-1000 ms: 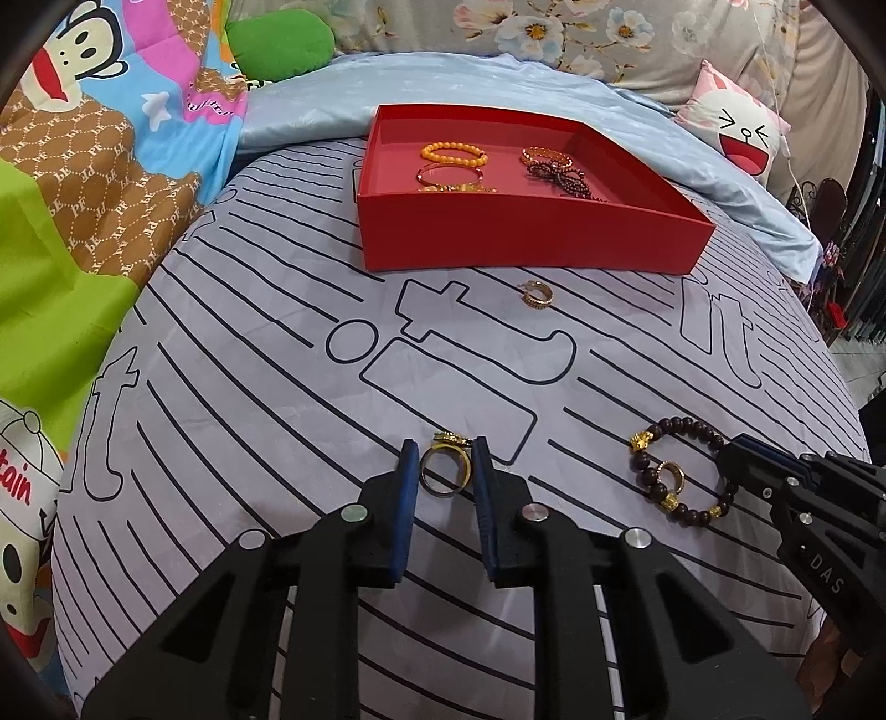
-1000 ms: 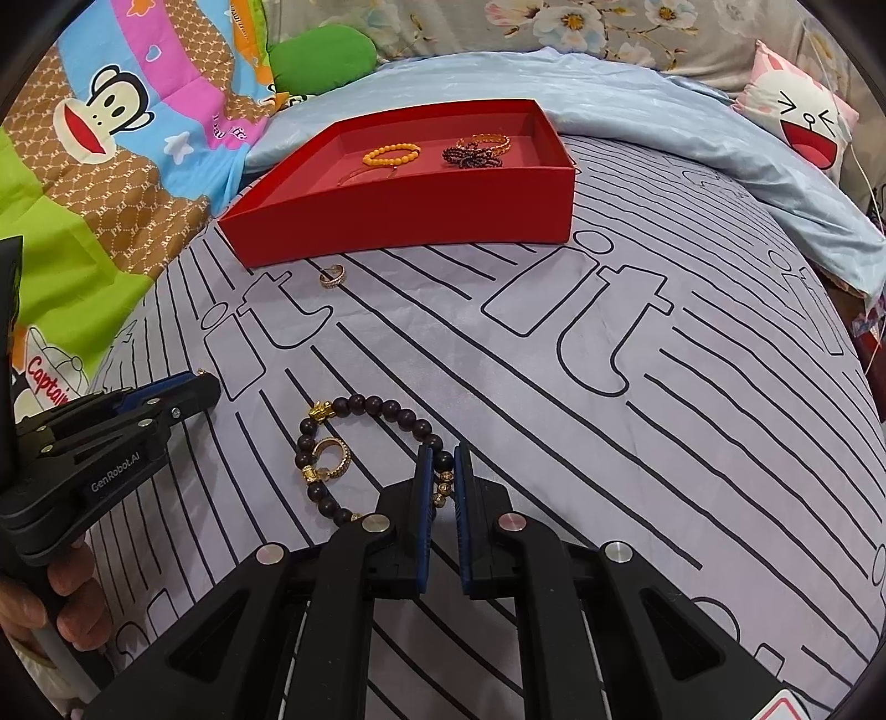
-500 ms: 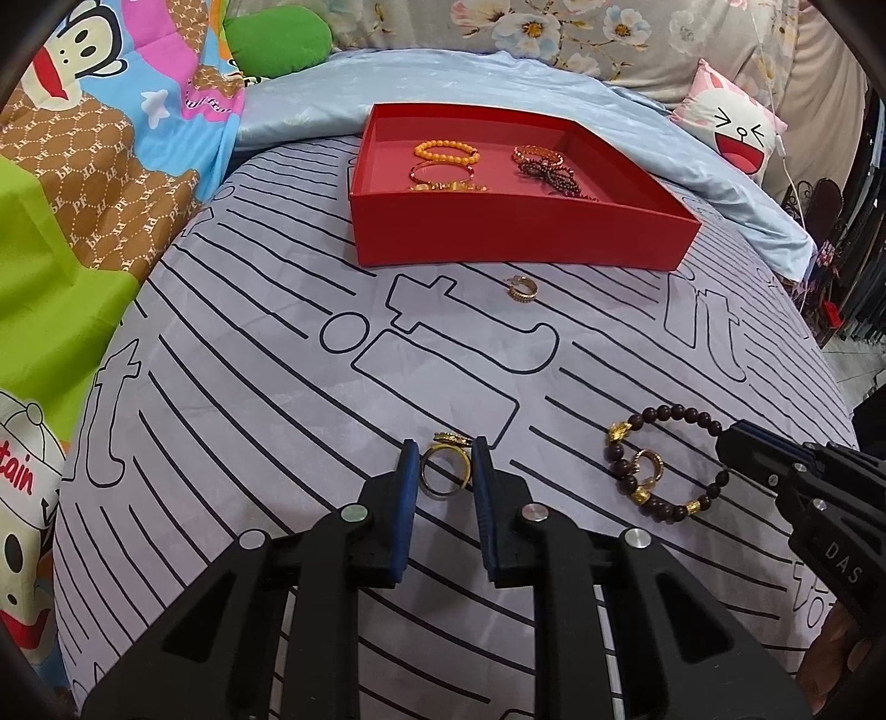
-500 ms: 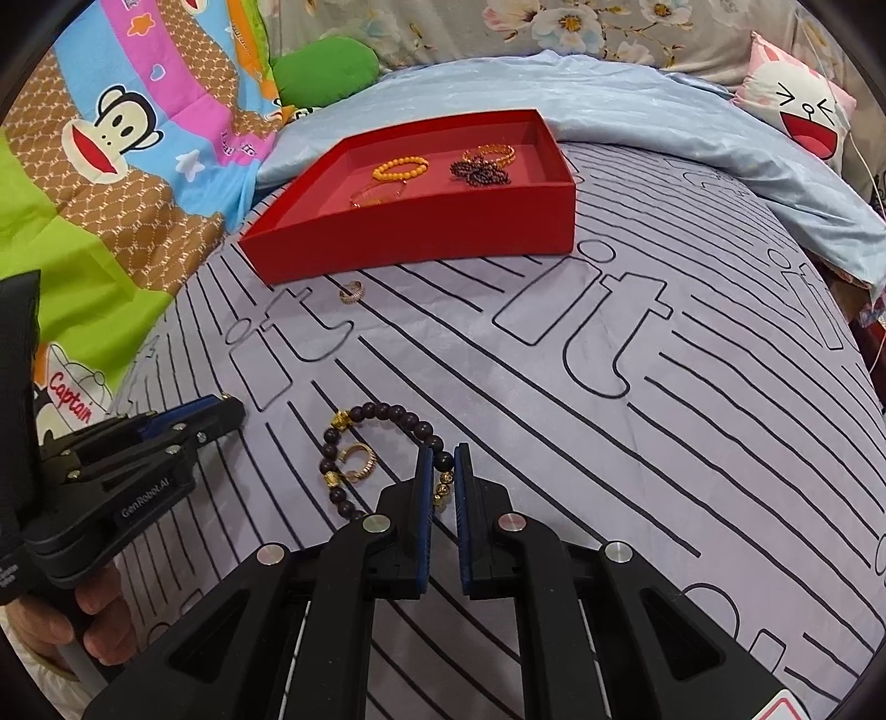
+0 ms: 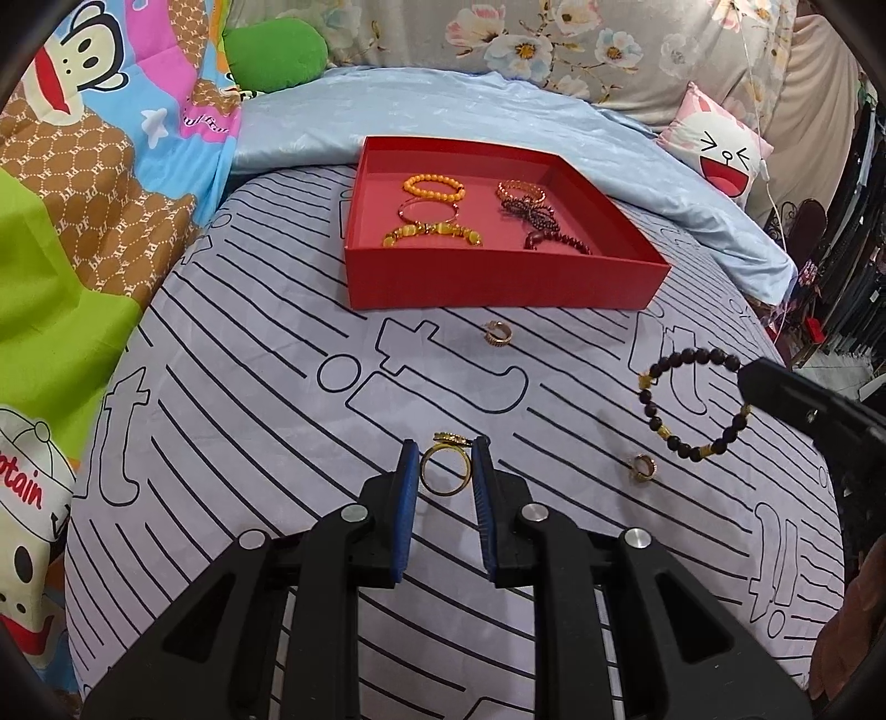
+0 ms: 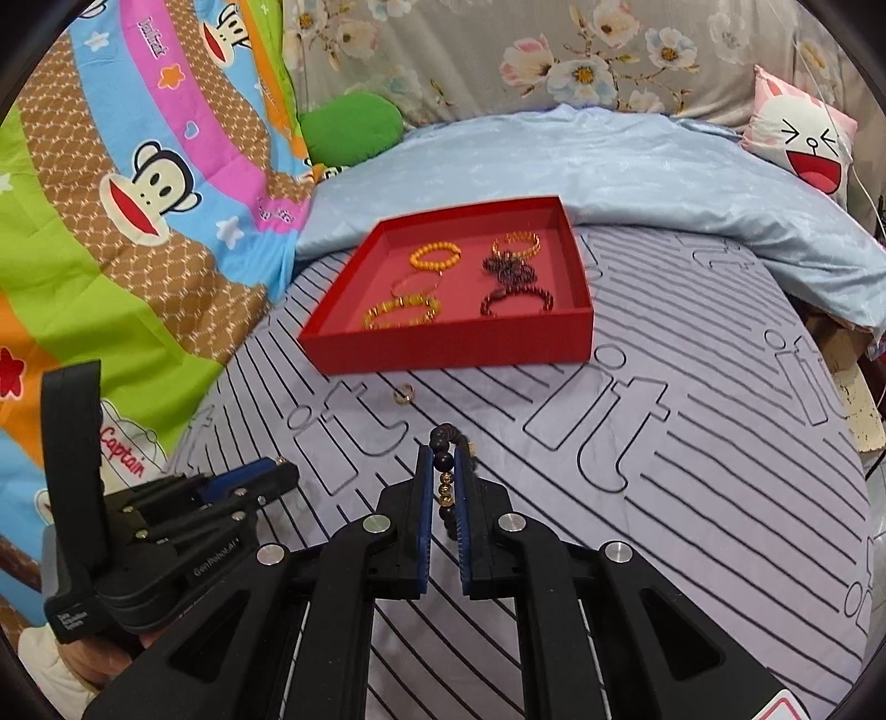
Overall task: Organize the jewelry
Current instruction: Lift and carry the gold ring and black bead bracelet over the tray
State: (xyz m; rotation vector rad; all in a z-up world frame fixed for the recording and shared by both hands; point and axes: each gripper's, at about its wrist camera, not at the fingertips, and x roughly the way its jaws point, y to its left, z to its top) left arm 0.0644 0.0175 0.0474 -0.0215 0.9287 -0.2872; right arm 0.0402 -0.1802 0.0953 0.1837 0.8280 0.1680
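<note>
My left gripper is shut on a gold ring, held above the striped sheet. My right gripper is shut on a dark bead bracelet with gold beads, which hangs in the air; it also shows between the pads in the right wrist view. A red tray at the back holds several bracelets. A small gold ring lies on the sheet below the bracelet. Another gold ring lies in front of the tray, also visible in the right wrist view.
The bed has a grey striped sheet. A light blue blanket lies behind the tray. A cartoon quilt is on the left, a green cushion and a white face pillow at the back.
My right gripper has lifted the bead bracelet off the sheet, leaving the small gold ring behind. Both grippers have risen and moved toward the tray; the left still holds its ring.
</note>
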